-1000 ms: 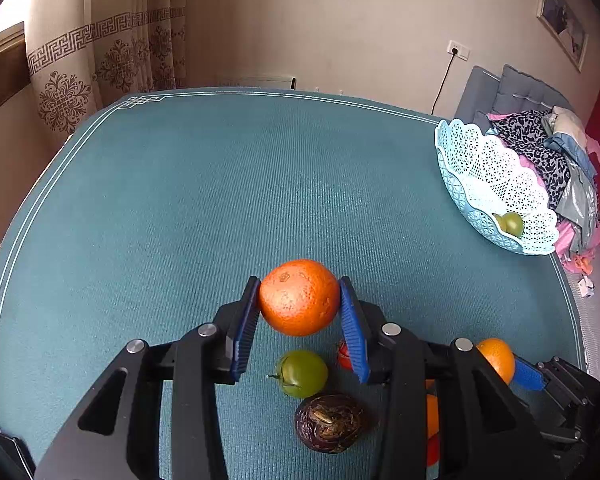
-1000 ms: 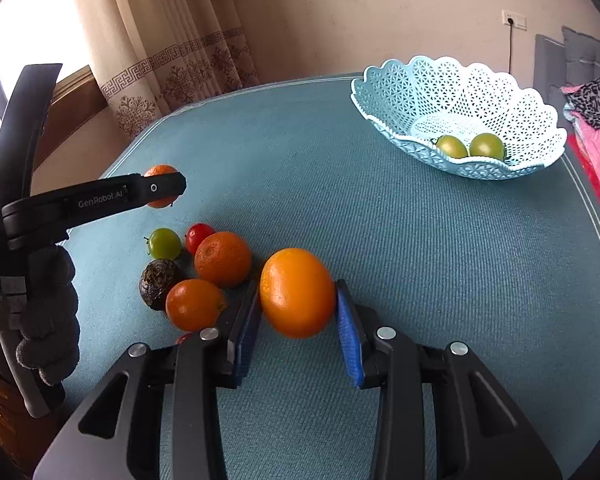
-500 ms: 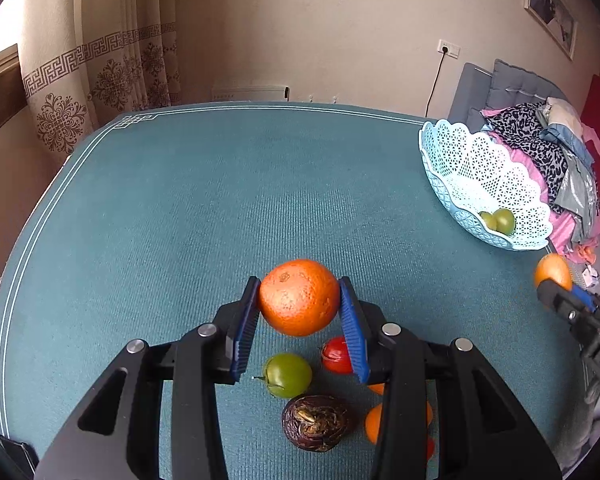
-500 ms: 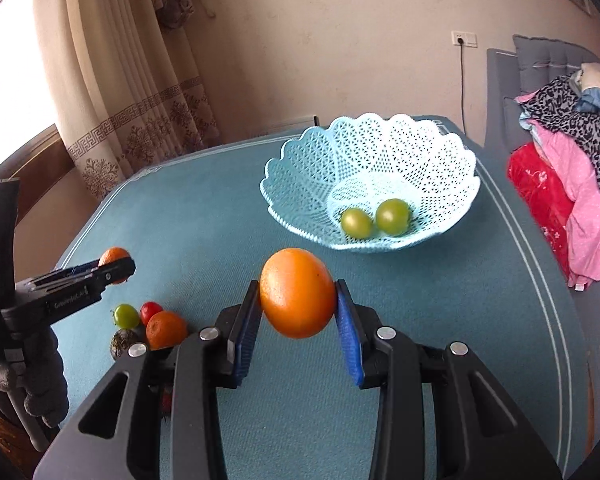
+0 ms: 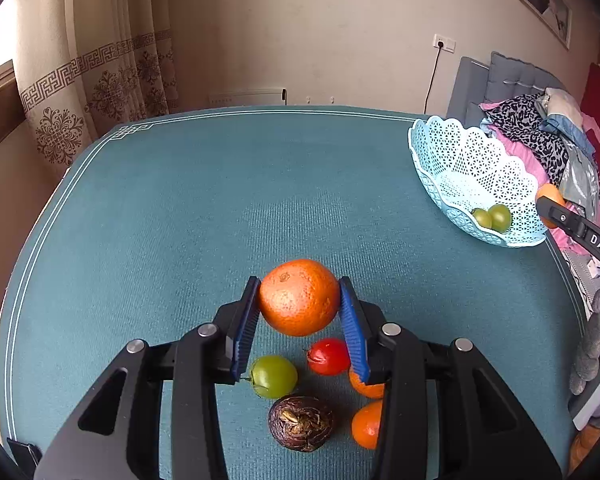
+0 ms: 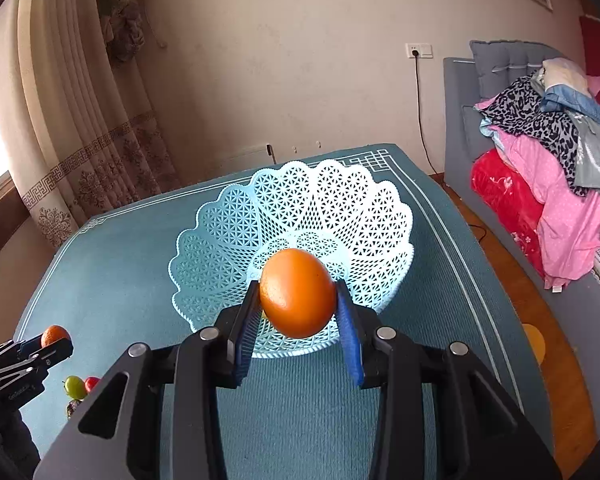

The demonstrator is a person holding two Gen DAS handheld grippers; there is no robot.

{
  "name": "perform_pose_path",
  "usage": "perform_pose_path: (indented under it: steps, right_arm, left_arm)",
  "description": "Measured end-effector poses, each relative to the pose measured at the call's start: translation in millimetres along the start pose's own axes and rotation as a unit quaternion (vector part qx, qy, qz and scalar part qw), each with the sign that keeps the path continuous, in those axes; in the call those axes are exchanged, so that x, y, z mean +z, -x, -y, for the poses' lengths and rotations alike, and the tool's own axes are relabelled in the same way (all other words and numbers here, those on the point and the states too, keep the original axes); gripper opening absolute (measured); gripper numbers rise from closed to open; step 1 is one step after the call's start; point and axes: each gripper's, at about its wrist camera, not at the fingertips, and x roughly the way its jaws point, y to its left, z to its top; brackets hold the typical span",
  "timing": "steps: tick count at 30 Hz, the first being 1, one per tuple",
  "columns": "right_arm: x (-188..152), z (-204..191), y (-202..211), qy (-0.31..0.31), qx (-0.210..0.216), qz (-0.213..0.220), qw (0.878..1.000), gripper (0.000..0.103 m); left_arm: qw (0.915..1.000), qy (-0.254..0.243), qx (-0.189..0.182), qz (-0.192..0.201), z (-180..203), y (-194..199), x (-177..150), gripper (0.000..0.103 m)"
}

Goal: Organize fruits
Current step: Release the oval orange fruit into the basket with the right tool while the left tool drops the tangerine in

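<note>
My left gripper [image 5: 299, 305] is shut on a rough-skinned orange [image 5: 299, 297], held above a cluster of fruit on the teal table. Under it lie a green fruit [image 5: 273, 376], a red fruit [image 5: 328, 357], a dark wrinkled fruit [image 5: 301, 423] and two small oranges [image 5: 367, 424], partly hidden by a finger. My right gripper [image 6: 298, 300] is shut on a smooth orange [image 6: 297, 292], hanging over the near rim of the light-blue lattice basket [image 6: 228, 240]. The basket [image 5: 452, 160] holds two green fruits [image 5: 493, 218] in the left wrist view.
The table's teal cloth [image 5: 180, 220] has white border lines near its edges. A grey sofa with piled clothes [image 6: 548, 152] stands right of the table. Curtains [image 5: 100, 80] hang at the back left. A gloved hand [image 5: 598, 344] shows at the right edge.
My right gripper has carried its orange away from the fruit cluster toward the basket, which now fills its view. The left gripper has stayed over the cluster with its orange.
</note>
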Motion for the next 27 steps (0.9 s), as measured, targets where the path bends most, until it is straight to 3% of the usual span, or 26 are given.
perform_pose_path:
  steps: [6,14,27]
  right_arm:
    - [-4.0,8.4,-6.9,-0.018,-0.003,-0.003,1.000,0.038]
    - [-14.4,20.7,14.2,-0.038,-0.007,0.024,0.999,0.040]
    - [-49.1,35.8,23.5,-0.066,-0.026,0.017,0.997,0.046]
  left_arm:
    - [0.9999,-0.011,0.002,0.002,8.1,0.7,4.0,0.040]
    - [0.9994,-0.033,-0.004,0.008,29.3,1.0,13.5,0.040]
    - [0.9963,-0.063,-0.057,0.014,86.3,-15.2,47.5,0.040]
